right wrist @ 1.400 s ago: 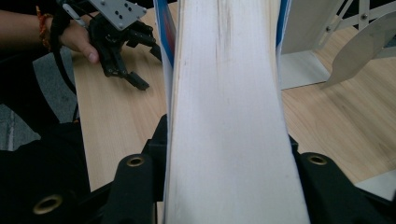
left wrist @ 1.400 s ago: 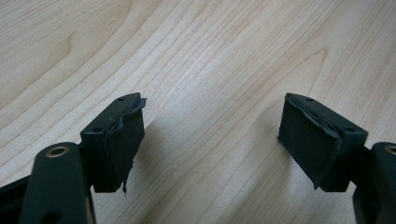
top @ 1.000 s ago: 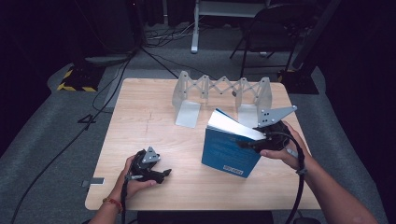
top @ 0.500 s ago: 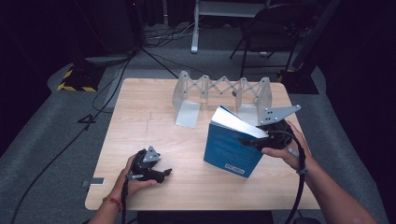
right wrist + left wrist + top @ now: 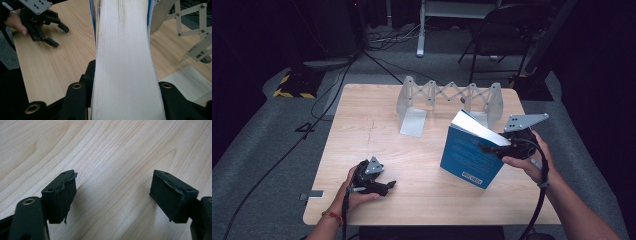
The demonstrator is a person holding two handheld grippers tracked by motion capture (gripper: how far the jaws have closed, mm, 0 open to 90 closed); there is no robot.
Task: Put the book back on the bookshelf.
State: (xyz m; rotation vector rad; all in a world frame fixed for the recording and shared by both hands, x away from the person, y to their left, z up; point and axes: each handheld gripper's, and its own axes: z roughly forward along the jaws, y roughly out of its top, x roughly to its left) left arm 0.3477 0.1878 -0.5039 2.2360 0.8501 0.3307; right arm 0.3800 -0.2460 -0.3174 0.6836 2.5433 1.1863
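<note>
we find the right gripper (image 5: 492, 149) clamped on the page edge of the blue book (image 5: 469, 157), which stands tilted on the table (image 5: 362, 115); we judge the rack (image 5: 447, 97) beyond it the nearer goal. the left gripper (image 5: 387, 186) rests well apart, jaws wide, empty.

Dark room – grey carpet floor (image 5: 272, 150), black cables (image 5: 337, 85), a chair (image 5: 499, 30) behind the wooden bench (image 5: 377, 135).
</note>
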